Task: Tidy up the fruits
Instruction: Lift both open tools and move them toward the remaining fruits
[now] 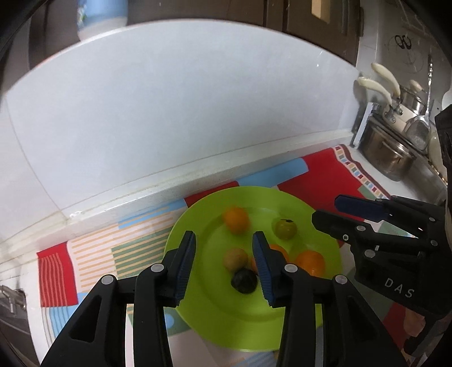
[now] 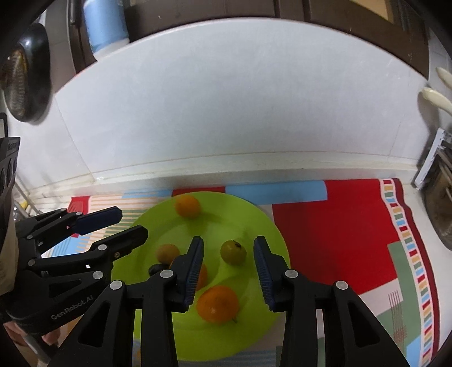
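Observation:
A lime green plate point(image 1: 214, 307) point(image 2: 262, 225) lies on a colourful mat and holds several fruits. An orange point(image 1: 236, 219) point(image 2: 187, 206) sits at its far side, a green fruit point(image 1: 284, 228) point(image 2: 233, 251) to the right, a tan fruit point(image 1: 235, 259) point(image 2: 167, 253) and a dark plum point(image 1: 244, 281) point(image 2: 156, 269) nearer, and two more oranges point(image 1: 310, 262) point(image 2: 218, 303). My left gripper point(image 1: 224, 248) is open and empty above the tan fruit and plum. My right gripper point(image 2: 228, 251) is open and empty around the green fruit, and shows in the left wrist view point(image 1: 330, 211).
The patterned mat point(image 2: 339, 231) point(image 1: 93, 254) covers a white counter against a white tiled wall. Steel pots with cream handles point(image 1: 389, 146) stand at the far right. A blue and white container point(image 2: 106, 25) sits above the wall at the left.

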